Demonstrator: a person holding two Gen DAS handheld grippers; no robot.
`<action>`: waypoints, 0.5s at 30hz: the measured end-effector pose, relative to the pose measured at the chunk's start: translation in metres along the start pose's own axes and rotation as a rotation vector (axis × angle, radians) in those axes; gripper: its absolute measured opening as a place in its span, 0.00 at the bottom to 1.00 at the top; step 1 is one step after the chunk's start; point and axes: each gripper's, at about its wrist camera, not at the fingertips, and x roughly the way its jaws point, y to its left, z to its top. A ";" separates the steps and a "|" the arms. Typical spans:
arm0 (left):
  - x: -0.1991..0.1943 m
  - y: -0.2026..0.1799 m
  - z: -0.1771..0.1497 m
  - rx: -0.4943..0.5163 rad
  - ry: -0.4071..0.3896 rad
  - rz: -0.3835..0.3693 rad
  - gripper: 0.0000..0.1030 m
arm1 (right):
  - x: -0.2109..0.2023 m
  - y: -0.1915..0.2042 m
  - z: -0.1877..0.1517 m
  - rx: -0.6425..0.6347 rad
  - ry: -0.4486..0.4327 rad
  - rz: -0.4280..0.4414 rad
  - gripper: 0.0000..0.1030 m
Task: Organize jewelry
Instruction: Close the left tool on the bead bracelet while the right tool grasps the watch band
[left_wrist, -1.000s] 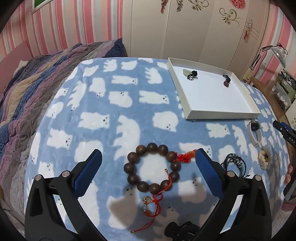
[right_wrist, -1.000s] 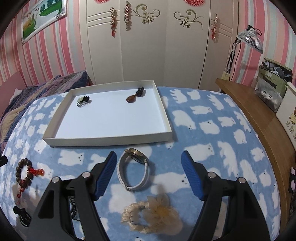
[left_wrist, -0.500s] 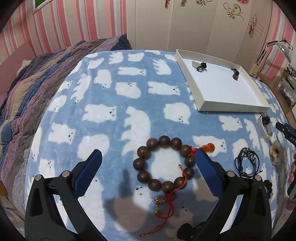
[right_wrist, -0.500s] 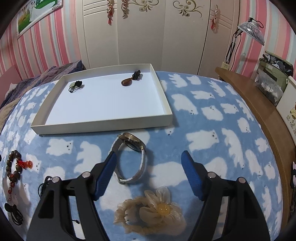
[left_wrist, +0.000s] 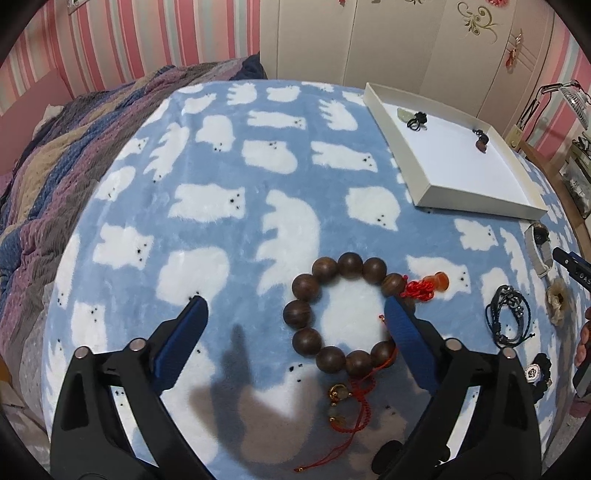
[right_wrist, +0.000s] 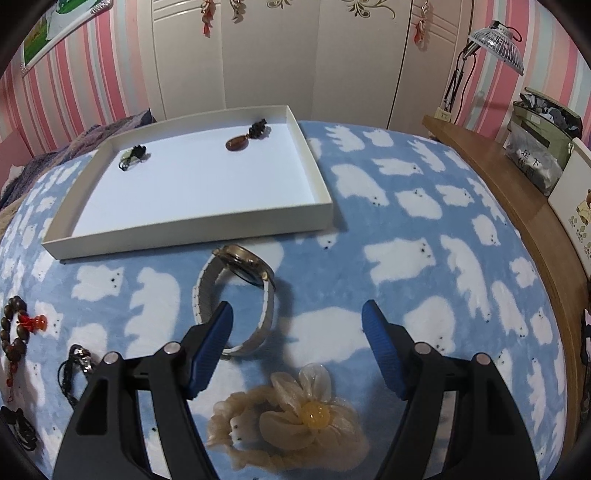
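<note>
A: Well, where is the wooden bead bracelet (left_wrist: 341, 314) now?

B: It lies flat on the blue blanket (left_wrist: 221, 155) with white bears, and its red knot (left_wrist: 419, 290) points to the right. The left gripper (left_wrist: 293, 317) is above it. Its jaws are wide and are closing; the bracelet is partly between them, and the right finger covers the beads on the ring's right side. I cannot tell if it touches them. It holds nothing.

A: And the right gripper (right_wrist: 297, 319)?

B: Its jaws are also apart, with nothing in them. The white-strap watch (right_wrist: 236, 295) lies on the blanket just by its left finger, which hides a part of the strap. The beige flower scrunchie (right_wrist: 288, 421) lies below, between the two black arms.

A: What is around them?

B: The white tray (right_wrist: 192, 236) is behind the watch. Inside, at its far wall, are a brown pendant (right_wrist: 238, 143) and a pale green pendant (right_wrist: 131, 155), well apart. A black cord bracelet (left_wrist: 508, 315) lies to the right of the beads.
</note>
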 end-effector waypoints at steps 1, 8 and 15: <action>0.002 0.000 0.000 -0.001 0.007 -0.001 0.90 | 0.004 0.000 0.000 0.003 0.006 -0.006 0.70; 0.025 0.002 -0.003 -0.007 0.069 -0.018 0.72 | 0.019 0.001 0.000 0.003 0.033 -0.010 0.70; 0.039 -0.006 0.000 0.008 0.084 0.007 0.63 | 0.035 0.005 0.001 0.006 0.065 -0.009 0.70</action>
